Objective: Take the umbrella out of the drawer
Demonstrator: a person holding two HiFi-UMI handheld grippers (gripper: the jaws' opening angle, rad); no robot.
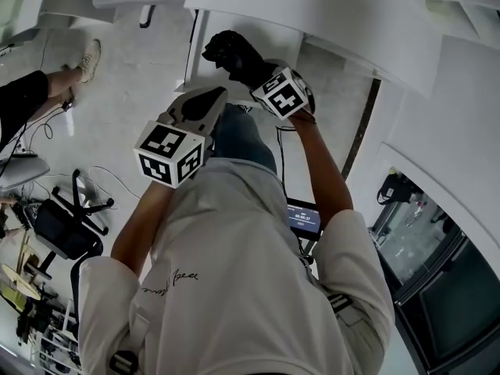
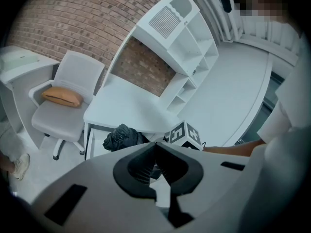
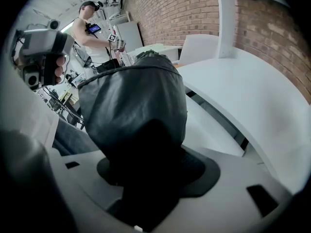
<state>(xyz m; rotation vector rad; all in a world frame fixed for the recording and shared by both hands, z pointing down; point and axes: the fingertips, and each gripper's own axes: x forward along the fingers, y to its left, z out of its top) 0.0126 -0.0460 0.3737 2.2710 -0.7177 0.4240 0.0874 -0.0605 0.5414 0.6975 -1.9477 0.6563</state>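
Note:
A black folded umbrella (image 1: 233, 53) is held up in my right gripper (image 1: 256, 75), which is shut on its lower end. In the right gripper view the umbrella (image 3: 133, 101) fills the middle and hides the jaws of the right gripper (image 3: 146, 135). It hangs above the open white drawer (image 1: 250, 28) under the desk. My left gripper (image 1: 209, 98) is just left of it, shut and empty, not touching it. From the left gripper view, the umbrella (image 2: 122, 137) and the right gripper's marker cube show beyond the left gripper's (image 2: 155, 145) closed jaws, over the drawer (image 2: 96, 142).
A white curved desk (image 2: 129, 108) carries a white shelf unit (image 2: 187, 47). A grey office chair (image 2: 73, 89) with an orange cushion (image 2: 62, 96) stands to its left by a brick wall. Another person (image 3: 90, 25) stands far back. Cables and a black chair (image 1: 66, 225) crowd the floor.

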